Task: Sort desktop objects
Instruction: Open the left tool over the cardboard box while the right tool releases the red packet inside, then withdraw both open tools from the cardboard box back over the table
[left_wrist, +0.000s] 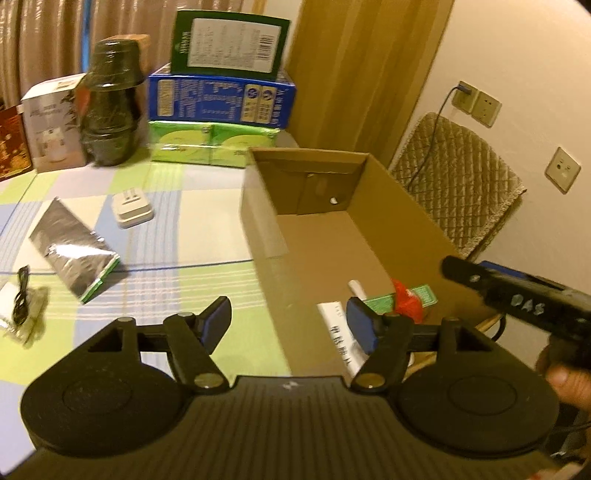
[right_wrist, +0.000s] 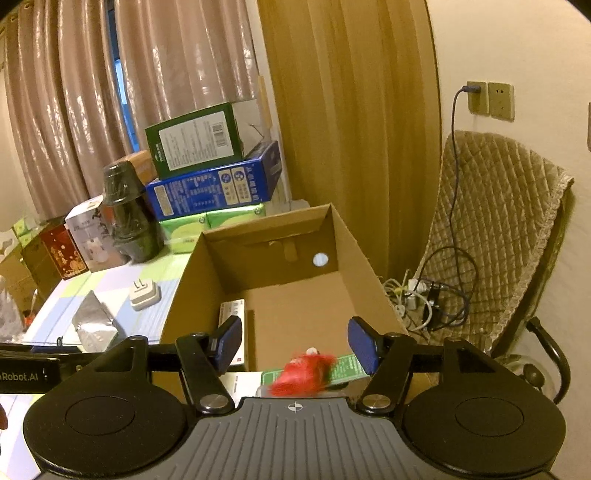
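A: What is seen nearest in the left wrist view?

B: The left gripper (left_wrist: 288, 325) is seen with its fingers spread wide and nothing held between them. It is poised astride the near-left wall of the cardboard box (left_wrist: 266, 236), one finger over the table and one over the box, probably between picks.

A: And the right gripper?

B: The right gripper (right_wrist: 295, 349) is likewise held with fingers apart and empty, above the near end of the box. A red packet (right_wrist: 303, 374) lies below it at 6 o'clock on a green flat box (right_wrist: 343, 365); the packet is blurred, so whether it is resting or dropping cannot be told. A white carton (right_wrist: 232, 325) is stood against the left wall at 9 o'clock.

A: What is left to sort?

B: On the checked tablecloth (left_wrist: 207, 236), at 9 o'clock of the box, a silver foil pouch (left_wrist: 74, 247) is laid flat, with a black cable (left_wrist: 21, 295) further left at the edge. Beyond it, at 10 o'clock, a white plug adapter (left_wrist: 132, 208) is placed.

A: And farthest?

B: At 11 o'clock, stacked cartons (left_wrist: 221, 92) and a dark wrapped jar (left_wrist: 110, 103) are kept along the curtain, seemingly as storage rather than items to sort.
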